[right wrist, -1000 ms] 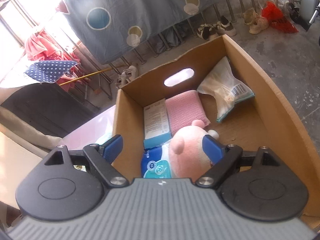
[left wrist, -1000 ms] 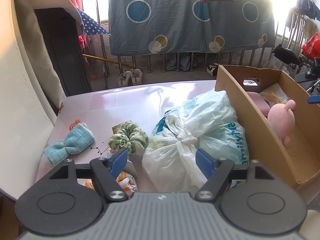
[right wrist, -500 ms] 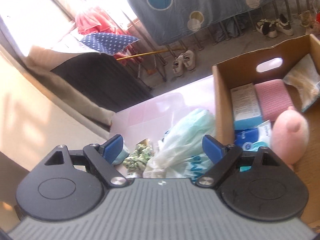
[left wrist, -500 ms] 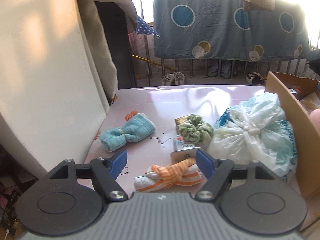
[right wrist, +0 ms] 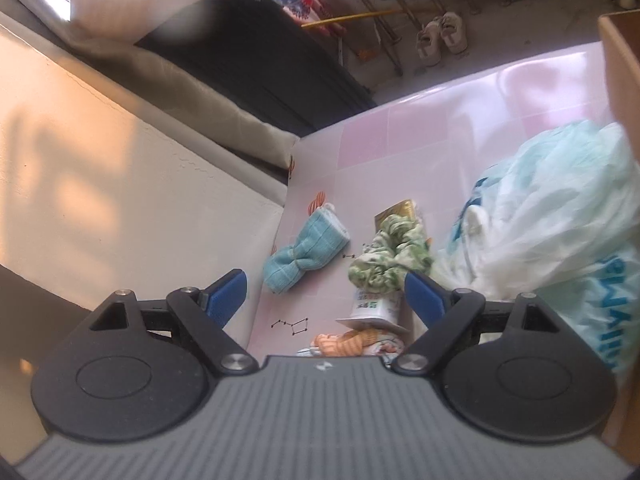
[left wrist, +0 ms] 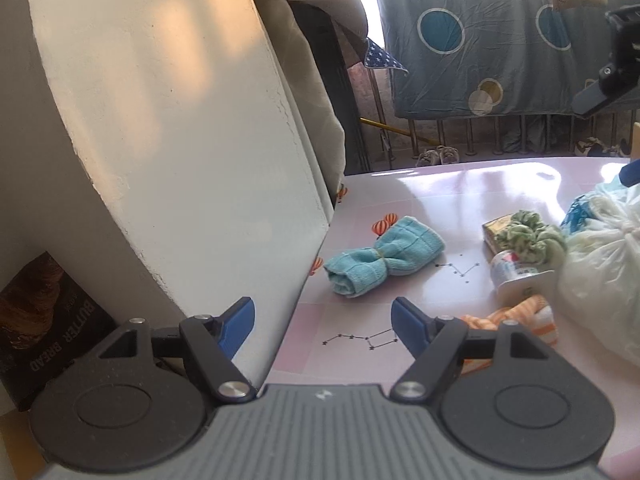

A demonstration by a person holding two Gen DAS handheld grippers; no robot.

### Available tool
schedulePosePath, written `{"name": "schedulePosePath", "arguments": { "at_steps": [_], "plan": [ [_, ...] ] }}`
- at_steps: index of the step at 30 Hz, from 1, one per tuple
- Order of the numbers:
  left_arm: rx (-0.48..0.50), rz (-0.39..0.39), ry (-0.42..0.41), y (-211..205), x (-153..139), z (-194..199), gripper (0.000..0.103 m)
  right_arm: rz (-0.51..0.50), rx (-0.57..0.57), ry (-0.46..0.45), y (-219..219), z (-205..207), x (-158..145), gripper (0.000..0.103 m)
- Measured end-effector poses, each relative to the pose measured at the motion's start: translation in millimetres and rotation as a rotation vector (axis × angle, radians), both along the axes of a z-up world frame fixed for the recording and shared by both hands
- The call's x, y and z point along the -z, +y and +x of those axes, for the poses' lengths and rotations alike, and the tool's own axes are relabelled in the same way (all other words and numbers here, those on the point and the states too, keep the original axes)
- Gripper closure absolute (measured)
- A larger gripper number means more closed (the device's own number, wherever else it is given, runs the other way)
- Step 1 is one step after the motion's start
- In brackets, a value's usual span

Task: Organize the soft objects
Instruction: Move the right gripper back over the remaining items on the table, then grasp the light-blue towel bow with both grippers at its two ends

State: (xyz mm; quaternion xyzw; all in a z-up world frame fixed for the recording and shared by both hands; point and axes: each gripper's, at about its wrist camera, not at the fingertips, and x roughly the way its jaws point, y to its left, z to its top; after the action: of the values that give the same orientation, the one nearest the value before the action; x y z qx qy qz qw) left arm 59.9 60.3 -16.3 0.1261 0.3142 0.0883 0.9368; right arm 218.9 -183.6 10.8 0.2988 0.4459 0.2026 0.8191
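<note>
From the left wrist camera, the left claw [left wrist: 322, 322] tilts down over the near left edge of the pink bench [left wrist: 460, 188], its jaws standing wide with nothing between them; one blue pad hangs in front of the white wall [left wrist: 180, 140] and the other over the bench. Ahead of it lies a rolled blue cloth [left wrist: 384, 262], well apart from the pads. Farther right, a green scrunchie [left wrist: 532, 236] sits on a small gold box [left wrist: 494, 228], with a little white cup [left wrist: 518, 276] lying on its side just in front and an orange striped cloth [left wrist: 520, 318] near the right pad. A knotted white plastic bag [left wrist: 604, 272] fills the right edge; what is in it cannot be told. A second earlier this view faced the bag and the cardboard box; it has swung left toward the wall. From the right wrist camera, the right claw [right wrist: 326, 294] also points down with its jaws wide and empty, above the cup [right wrist: 374, 306] and the orange cloth [right wrist: 348, 342]. The blue cloth [right wrist: 306, 254] and scrunchie [right wrist: 390, 258] lie just beyond, the bag [right wrist: 552, 232] to the right, touching the cardboard box [right wrist: 618, 64], of which only a wall shows. A second ago this claw hung over the box's inside and its pink plush toy; it has since moved out over the bench.
</note>
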Motion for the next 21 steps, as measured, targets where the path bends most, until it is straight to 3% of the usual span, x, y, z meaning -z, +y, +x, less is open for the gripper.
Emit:
{"name": "schedulePosePath", "arguments": {
  "at_steps": [5,10,21],
  "plan": [
    [0.004,0.028,-0.009,8.1,14.6,19.9,0.027,-0.008,-0.071,0.06,52.1,46.6,24.3,0.017],
    [0.019,0.004,0.014,10.2,31.2,55.1,0.033,-0.071,-0.112,0.095,93.0,98.0,51.9,0.02],
    [-0.005,-0.029,0.108,8.4,70.1,118.1,0.046,-0.165,-0.191,0.101,142.0,172.2,124.1,0.027]
  ]
}}
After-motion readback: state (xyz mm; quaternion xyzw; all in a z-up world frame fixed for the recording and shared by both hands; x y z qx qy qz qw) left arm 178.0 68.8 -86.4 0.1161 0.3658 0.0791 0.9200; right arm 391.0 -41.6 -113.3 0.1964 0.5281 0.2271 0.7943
